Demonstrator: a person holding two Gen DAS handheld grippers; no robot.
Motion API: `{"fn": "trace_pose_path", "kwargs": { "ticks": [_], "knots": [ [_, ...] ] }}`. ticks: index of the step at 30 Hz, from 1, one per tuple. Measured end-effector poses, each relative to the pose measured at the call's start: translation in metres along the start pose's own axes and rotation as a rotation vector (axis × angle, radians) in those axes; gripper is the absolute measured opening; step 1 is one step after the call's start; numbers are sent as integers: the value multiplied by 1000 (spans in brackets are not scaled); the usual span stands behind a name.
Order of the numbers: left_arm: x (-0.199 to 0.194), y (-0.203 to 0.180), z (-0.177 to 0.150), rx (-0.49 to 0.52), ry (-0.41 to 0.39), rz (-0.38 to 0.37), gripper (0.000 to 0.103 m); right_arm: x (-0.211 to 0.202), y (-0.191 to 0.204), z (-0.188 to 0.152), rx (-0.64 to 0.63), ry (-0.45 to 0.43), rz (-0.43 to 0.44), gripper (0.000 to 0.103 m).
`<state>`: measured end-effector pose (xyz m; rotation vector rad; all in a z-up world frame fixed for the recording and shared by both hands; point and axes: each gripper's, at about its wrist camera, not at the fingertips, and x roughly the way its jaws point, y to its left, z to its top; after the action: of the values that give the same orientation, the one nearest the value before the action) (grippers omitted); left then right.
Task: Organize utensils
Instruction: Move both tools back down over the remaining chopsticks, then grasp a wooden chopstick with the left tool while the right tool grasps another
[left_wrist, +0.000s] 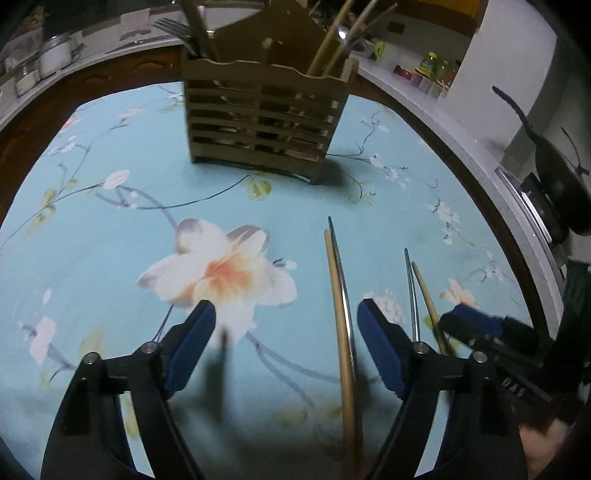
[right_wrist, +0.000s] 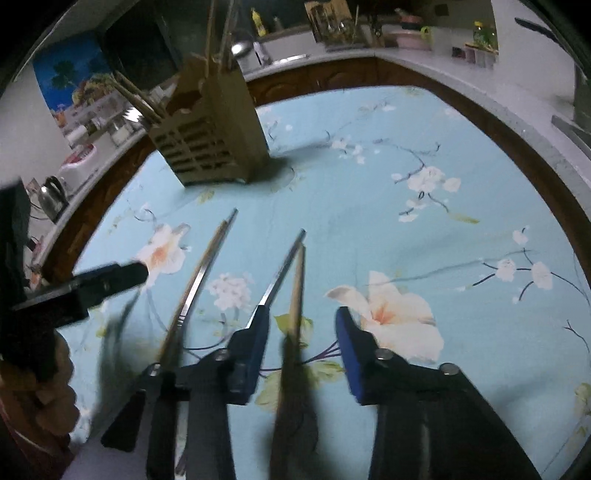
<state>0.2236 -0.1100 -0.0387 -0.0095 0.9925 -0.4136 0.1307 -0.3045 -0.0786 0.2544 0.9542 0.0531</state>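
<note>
A slatted wooden utensil holder (left_wrist: 264, 114) stands at the far side of the table, with forks and chopsticks in it; it also shows in the right wrist view (right_wrist: 212, 136). Two pairs of utensils lie on the cloth, each a wooden chopstick beside a metal one: a left pair (left_wrist: 341, 306) (right_wrist: 201, 273) and a right pair (left_wrist: 419, 295) (right_wrist: 291, 280). My left gripper (left_wrist: 286, 317) is open and empty, its right finger beside the left pair. My right gripper (right_wrist: 301, 325) is open, with the right pair's wooden chopstick (right_wrist: 297, 291) between its fingers.
The table carries a light blue floral cloth (left_wrist: 110, 240) with a dark wooden rim (left_wrist: 480, 192). Kitchen counters with jars (left_wrist: 51, 59) and a black pan (left_wrist: 561, 177) surround it. A kettle (right_wrist: 51, 195) stands on the left counter.
</note>
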Motion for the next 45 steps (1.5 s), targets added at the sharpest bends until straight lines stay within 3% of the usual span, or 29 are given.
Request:
{"fn": "trace_pose_path", "kwargs": {
  "ticks": [3, 8, 18, 23, 25, 29, 33, 39, 41, 43, 45],
  "knots": [
    [15, -4, 9, 14, 17, 17, 73, 3, -5, -2, 5, 4, -8, 24],
    [41, -9, 18, 34, 59, 44, 62, 2, -8, -3, 11, 6, 4, 24],
    [49, -14, 28, 54, 67, 36, 61, 5, -9, 5, 23, 11, 18, 24],
    [56, -24, 29, 123, 71, 93, 58, 6, -10, 7, 23, 11, 19, 24],
    [56, -30, 26, 170, 74, 117, 54, 8, -8, 9, 20, 13, 14, 24],
    [46, -26, 16, 210, 96, 63, 44, 10, -5, 12, 4, 24, 13, 27],
    [44, -17, 22, 185, 118, 30, 40, 16, 1, 19, -28, 36, 0, 27],
    [54, -30, 27, 193, 77, 83, 28, 32, 19, 31, -141, 36, -85, 27],
    [55, -31, 26, 206, 63, 87, 15, 35, 27, 30, -186, 25, -124, 24],
    [53, -31, 24, 212, 61, 90, 8, 35, 27, 30, -183, 20, -121, 6],
    [53, -28, 25, 199, 66, 75, 6, 34, 24, 30, -161, 24, -108, 6]
  ]
}}
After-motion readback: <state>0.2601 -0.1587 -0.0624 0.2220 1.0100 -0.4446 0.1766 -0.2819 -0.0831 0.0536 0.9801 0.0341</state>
